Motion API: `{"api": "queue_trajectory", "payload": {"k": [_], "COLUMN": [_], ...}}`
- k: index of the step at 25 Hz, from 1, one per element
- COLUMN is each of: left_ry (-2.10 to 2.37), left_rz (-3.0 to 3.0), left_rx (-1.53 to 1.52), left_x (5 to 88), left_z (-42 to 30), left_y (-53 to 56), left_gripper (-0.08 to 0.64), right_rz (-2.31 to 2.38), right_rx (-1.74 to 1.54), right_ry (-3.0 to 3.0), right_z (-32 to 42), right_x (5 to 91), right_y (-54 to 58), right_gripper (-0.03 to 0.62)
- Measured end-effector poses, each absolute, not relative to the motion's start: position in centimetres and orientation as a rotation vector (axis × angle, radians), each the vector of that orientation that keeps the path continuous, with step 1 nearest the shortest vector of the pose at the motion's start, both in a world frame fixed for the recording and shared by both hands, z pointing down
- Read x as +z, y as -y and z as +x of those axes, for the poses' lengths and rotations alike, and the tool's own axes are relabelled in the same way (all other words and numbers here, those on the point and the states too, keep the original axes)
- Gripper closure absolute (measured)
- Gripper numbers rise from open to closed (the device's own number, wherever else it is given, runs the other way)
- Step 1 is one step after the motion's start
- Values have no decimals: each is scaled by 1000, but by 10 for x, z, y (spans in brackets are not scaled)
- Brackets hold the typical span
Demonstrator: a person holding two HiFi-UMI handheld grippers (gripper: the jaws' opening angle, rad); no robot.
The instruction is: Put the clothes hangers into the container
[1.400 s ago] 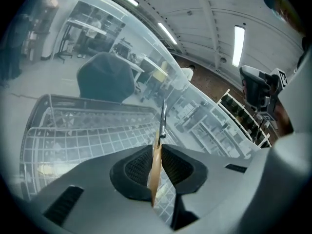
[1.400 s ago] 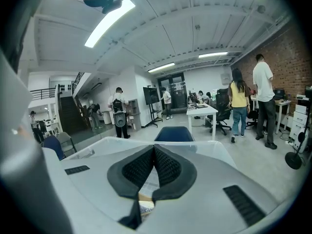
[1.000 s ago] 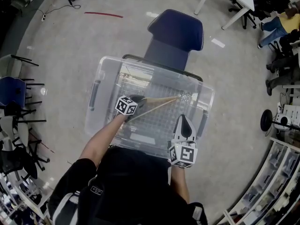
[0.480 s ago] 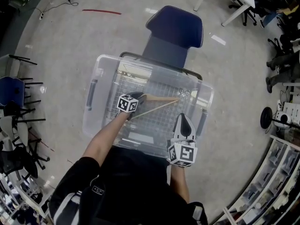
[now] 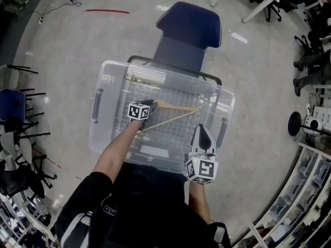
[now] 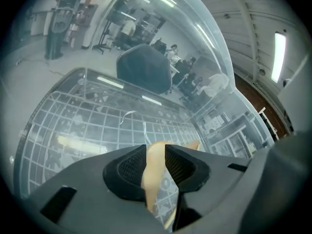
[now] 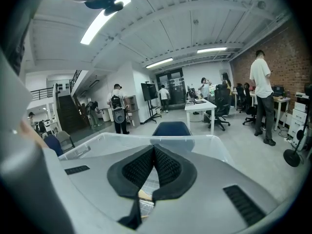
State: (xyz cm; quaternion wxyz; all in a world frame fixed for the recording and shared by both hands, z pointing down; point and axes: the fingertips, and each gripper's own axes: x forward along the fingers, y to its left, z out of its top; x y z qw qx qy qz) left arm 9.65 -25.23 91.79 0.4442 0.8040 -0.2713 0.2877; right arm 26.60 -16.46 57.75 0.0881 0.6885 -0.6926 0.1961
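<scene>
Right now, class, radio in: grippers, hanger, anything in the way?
Left gripper shut on wooden hanger, inside clear container. Right gripper shut, empty, over near rim. No obstruction seen.

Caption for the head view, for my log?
Left gripper holds a wooden hanger inside the clear container on a blue chair; right gripper, shut, hovers at its near rim.

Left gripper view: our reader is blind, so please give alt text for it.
The left tool is shut on a wooden hanger inside the clear container; a dark chair shows through its far wall.
</scene>
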Motion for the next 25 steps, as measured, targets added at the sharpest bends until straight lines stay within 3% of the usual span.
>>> {"api": "queue_trajectory", "payload": {"k": [10, 25], "left_ry": [692, 692], "left_rz": [1970, 2035], "left_rx": [691, 774], "left_x": [922, 888], "left_z": [97, 90], "left_y": [253, 236], "left_gripper": [447, 535], "right_rz": [2047, 2033], "right_rx": [583, 531], "right_ry": [2061, 2112], "right_z": [267, 246], "right_x": [581, 568], "right_y": [169, 148], "right_gripper": [579, 580]}}
